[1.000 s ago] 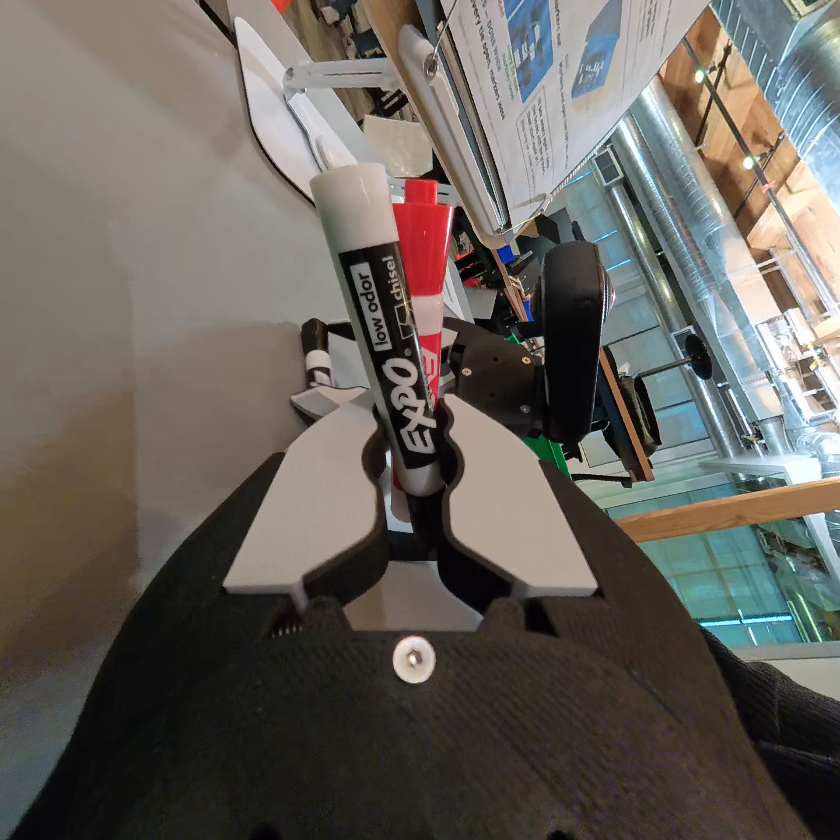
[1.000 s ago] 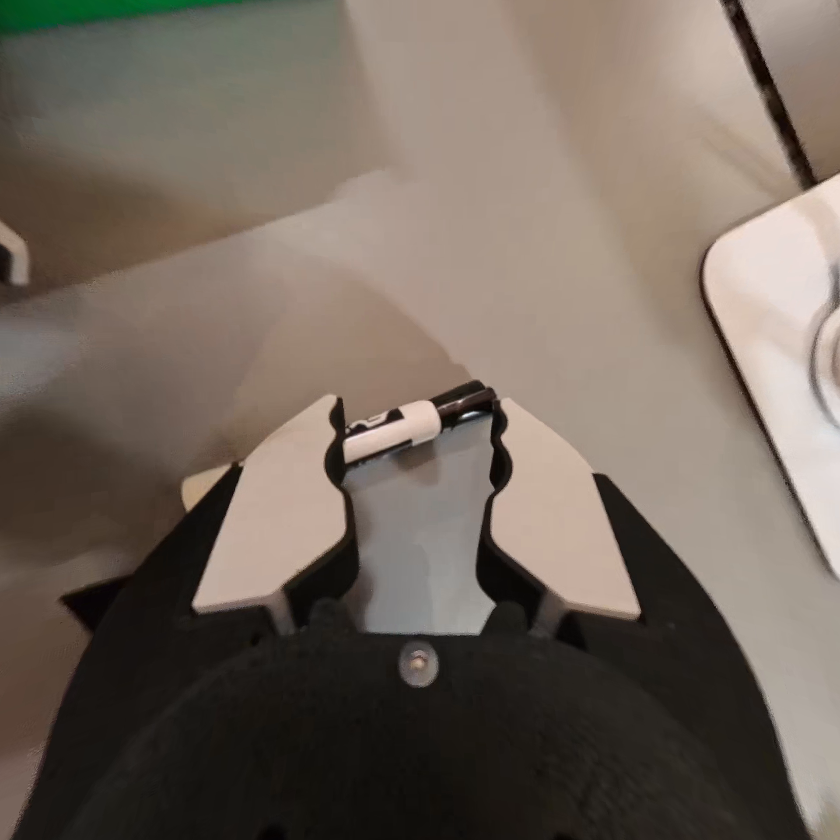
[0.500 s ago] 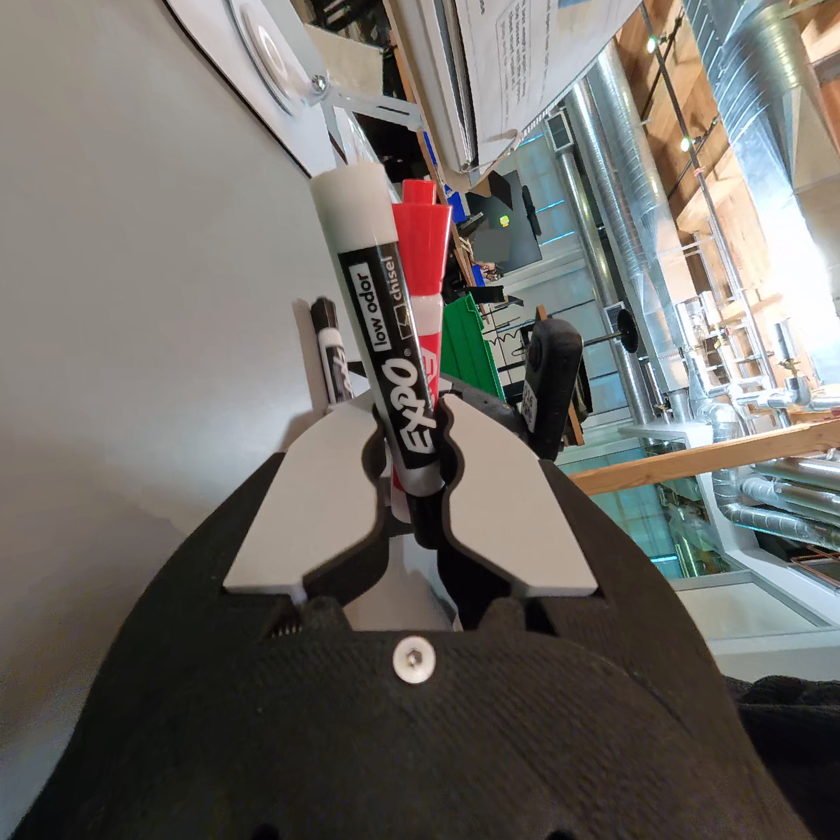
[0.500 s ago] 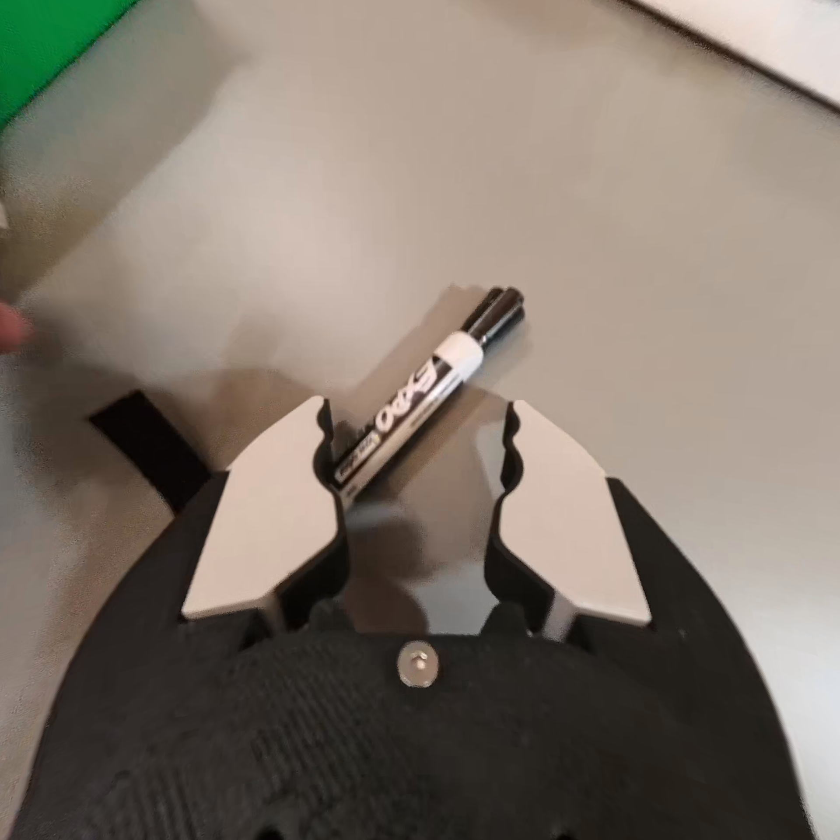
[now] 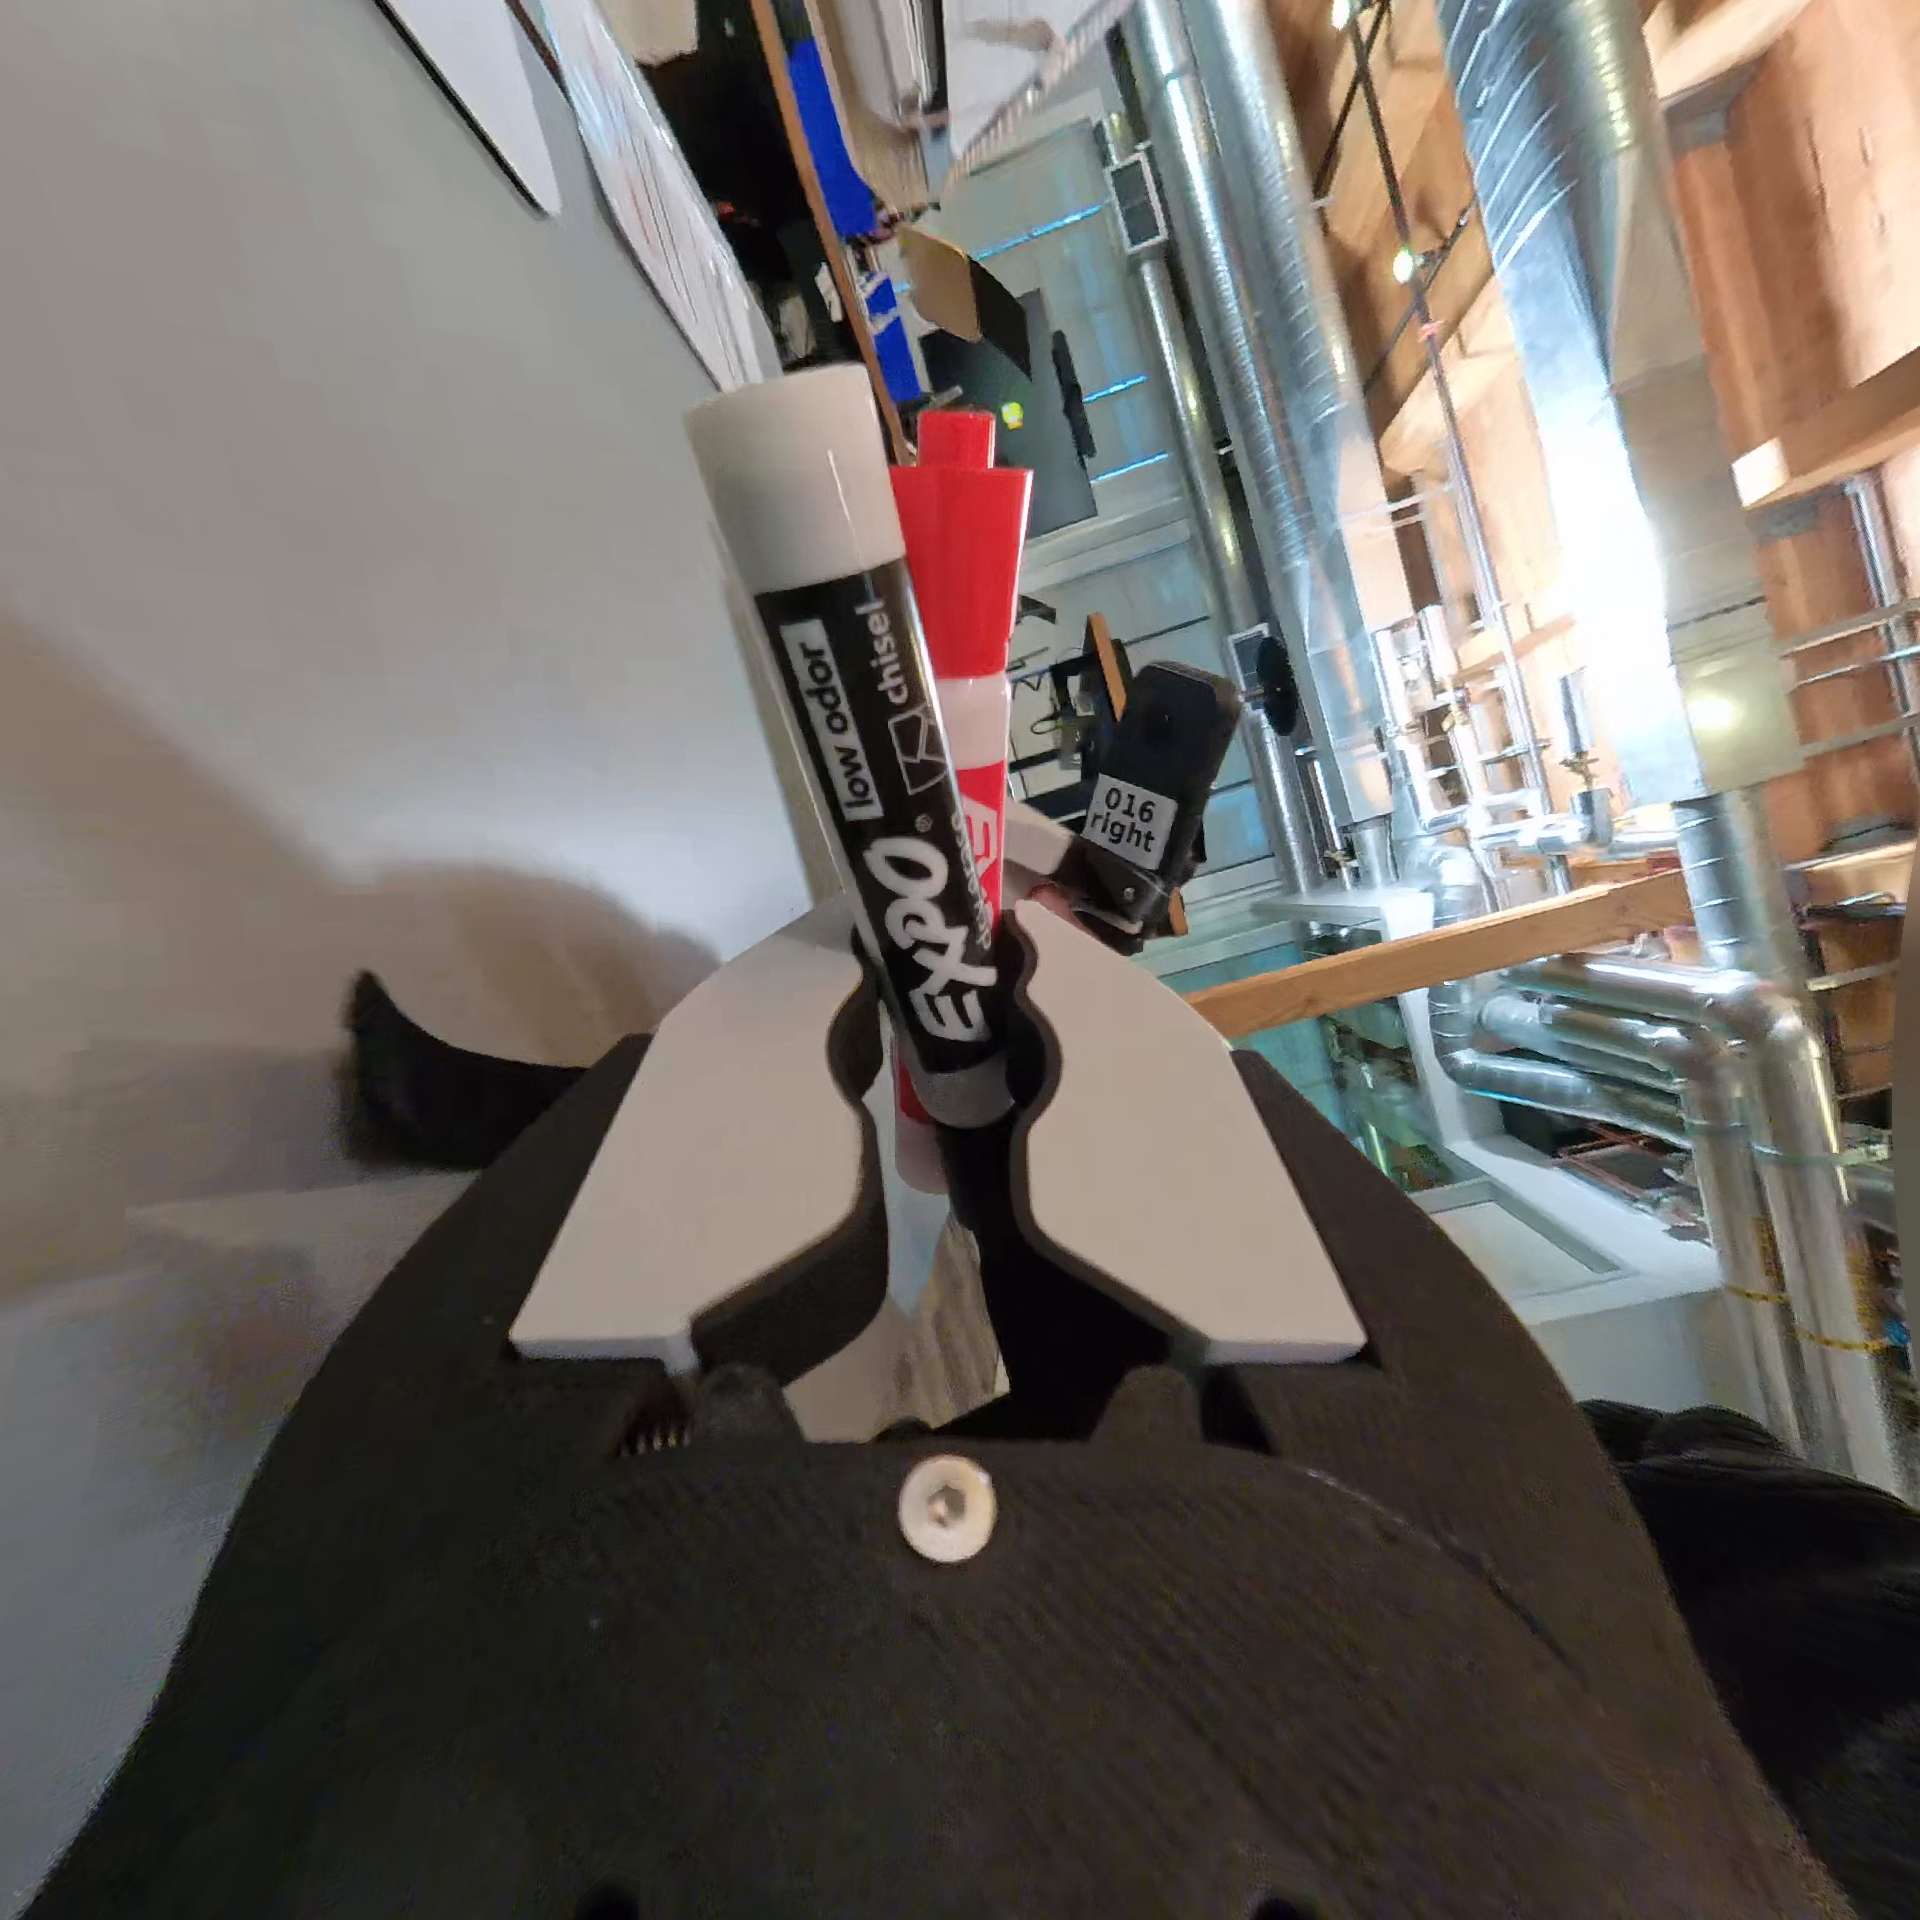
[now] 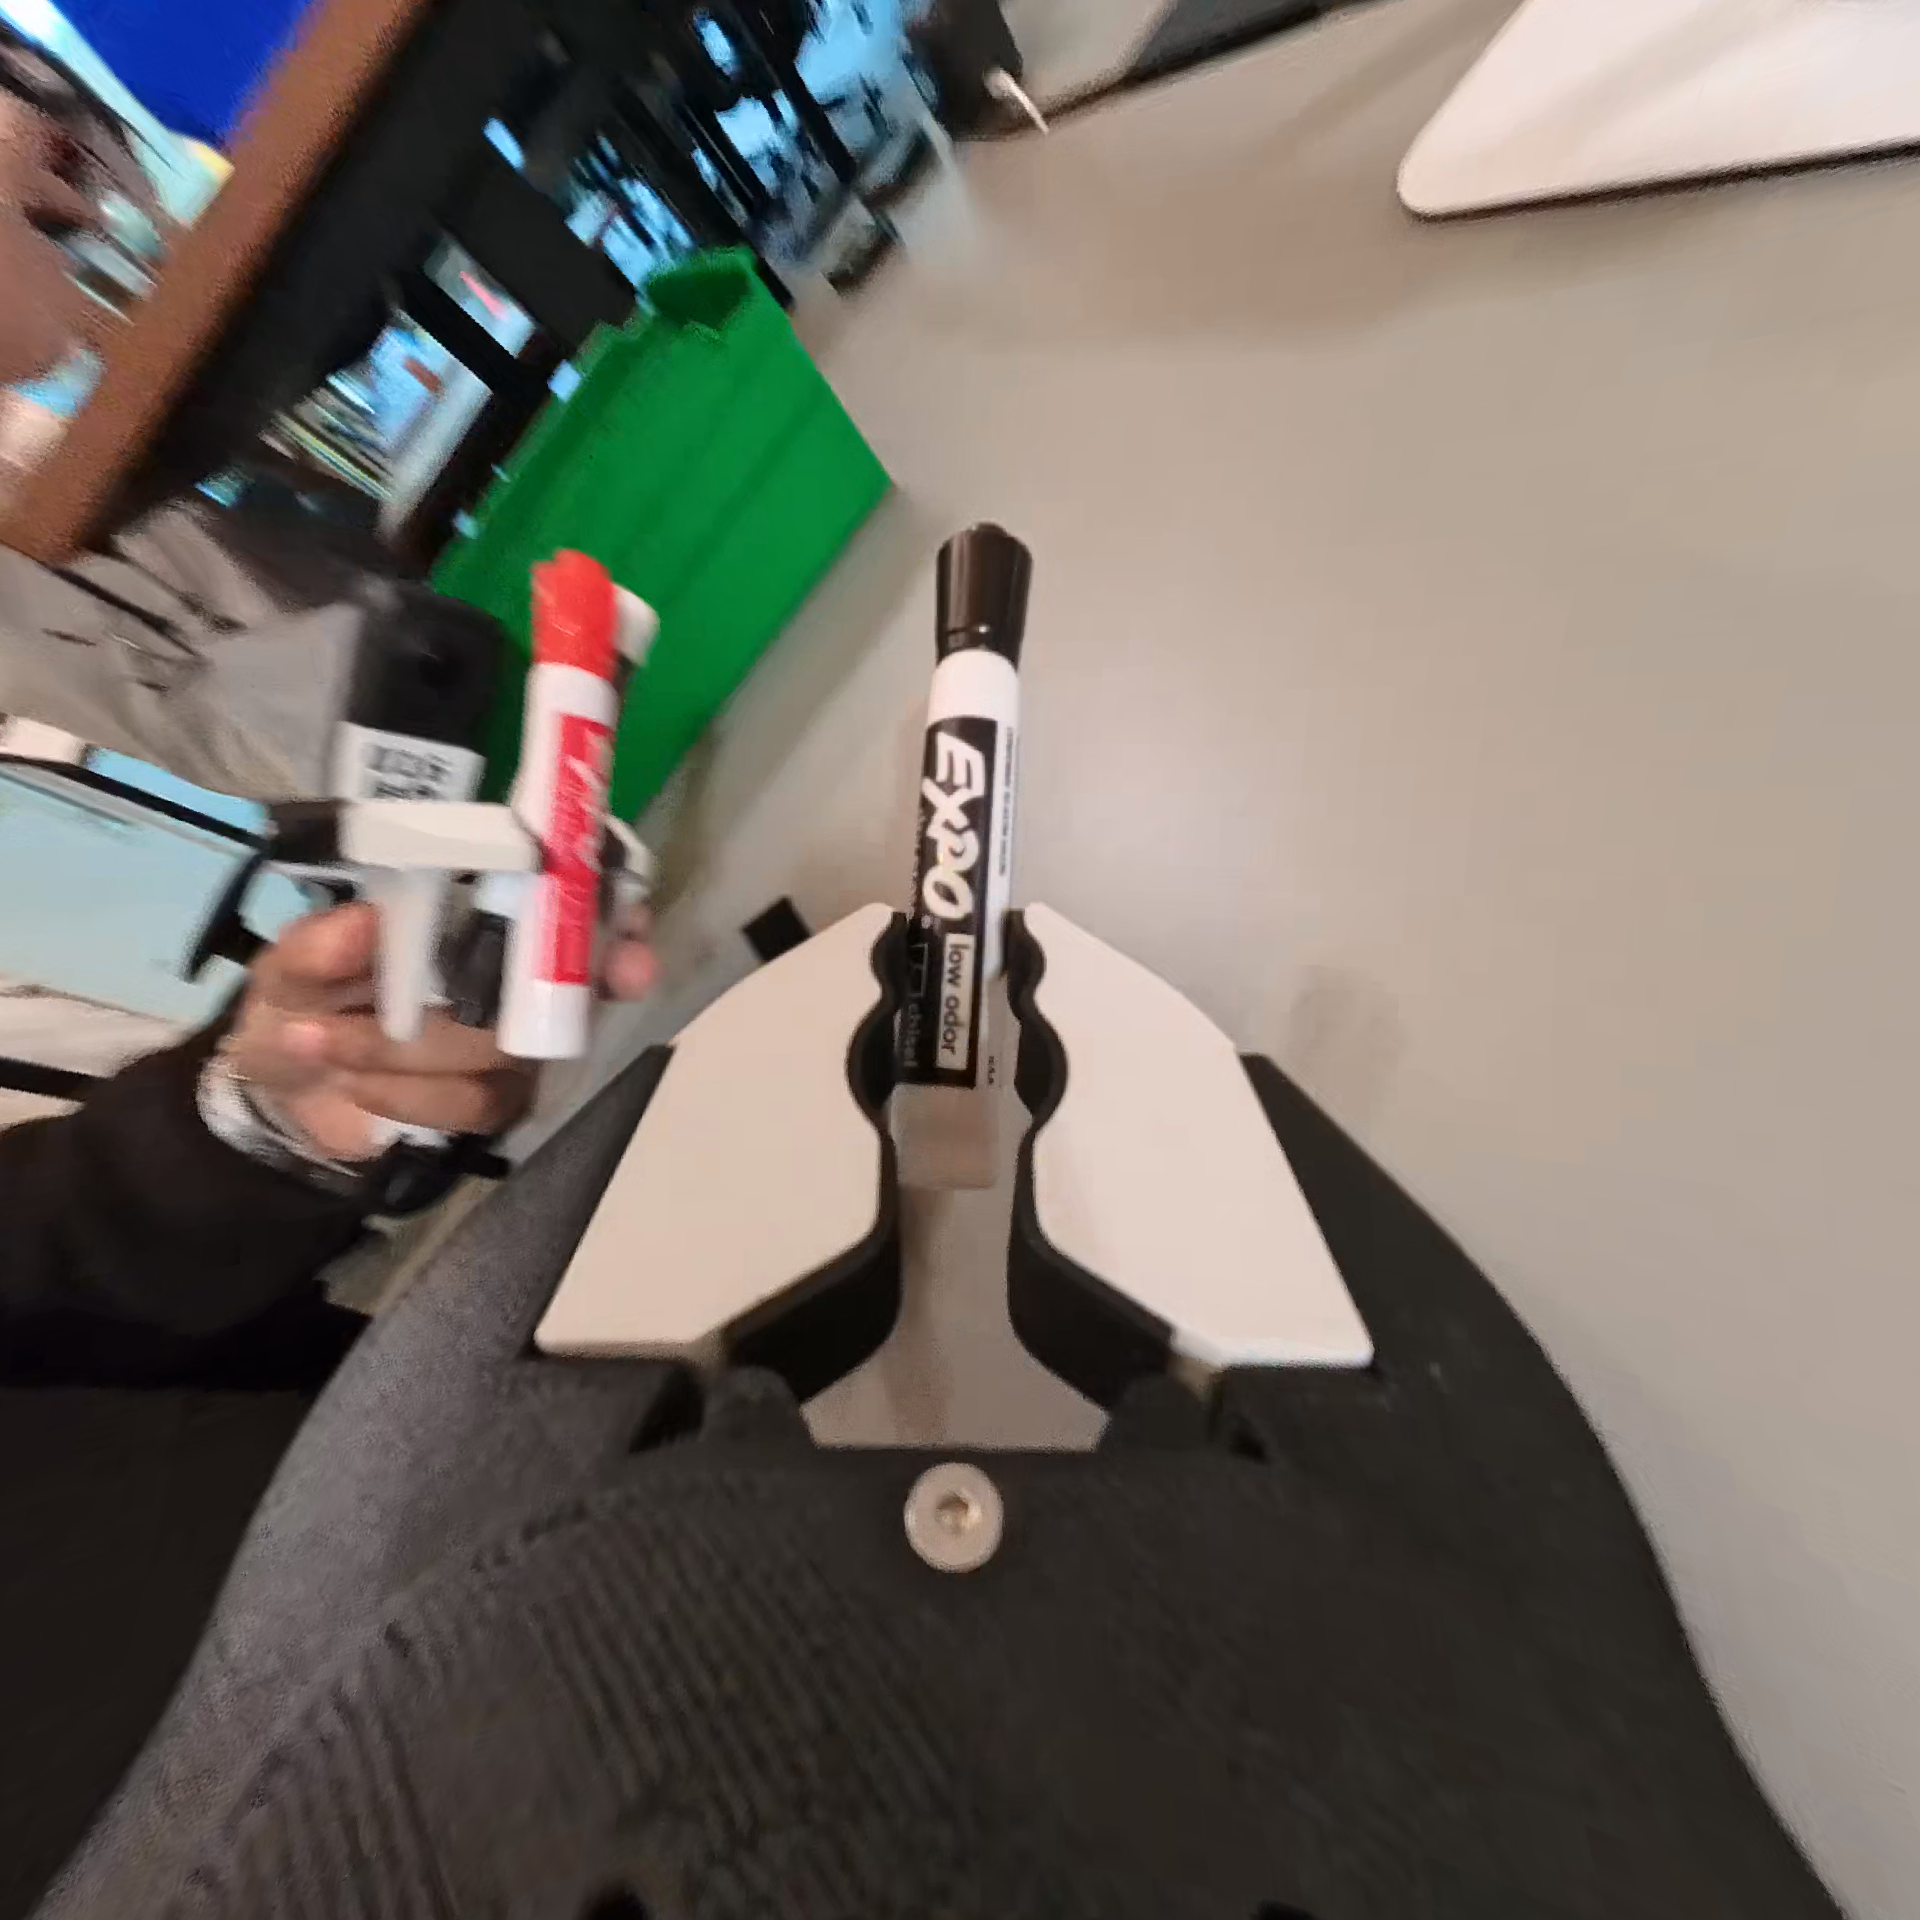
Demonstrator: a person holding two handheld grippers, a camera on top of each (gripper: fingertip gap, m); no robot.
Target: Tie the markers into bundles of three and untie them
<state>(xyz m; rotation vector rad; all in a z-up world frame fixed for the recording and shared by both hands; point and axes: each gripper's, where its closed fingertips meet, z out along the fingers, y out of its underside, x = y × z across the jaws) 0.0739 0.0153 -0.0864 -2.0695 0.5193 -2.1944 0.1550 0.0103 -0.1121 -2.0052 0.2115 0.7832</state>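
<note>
Holding two markers in my left claw [image 5: 940, 940], I pinch a black marker [image 5: 873, 769] and a red marker [image 5: 961, 665] side by side, touching, both pointing away along the fingers. My right claw [image 6: 954, 940] is pressed together on a third marker [image 6: 966, 790], black cap [image 6: 982, 592] outward, standing nearly upright between the jaws and lifted clear of the grey table [image 6: 1455, 727]. In the right wrist view the left claw appears to the left, gripped by a hand [image 6: 395, 1018] in a dark sleeve, with the red marker showing in front; motion blur softens that side, so the second marker there is hard to make out. The two claws sit near each other but apart. A dark strip [image 5: 436, 1070] lies on the table beyond my left fingers; it may be the tie, though I cannot confirm that. Step in hand, as I judge it: gathering, with the third marker being brought to the pair so that a bundle of three can form; no tie is around them yet. The next move calls for aligning the third barrel parallel with the pair, seating it against them without loosening the left pinch, and keeping the ends level so a wrap can close on all three.
</note>
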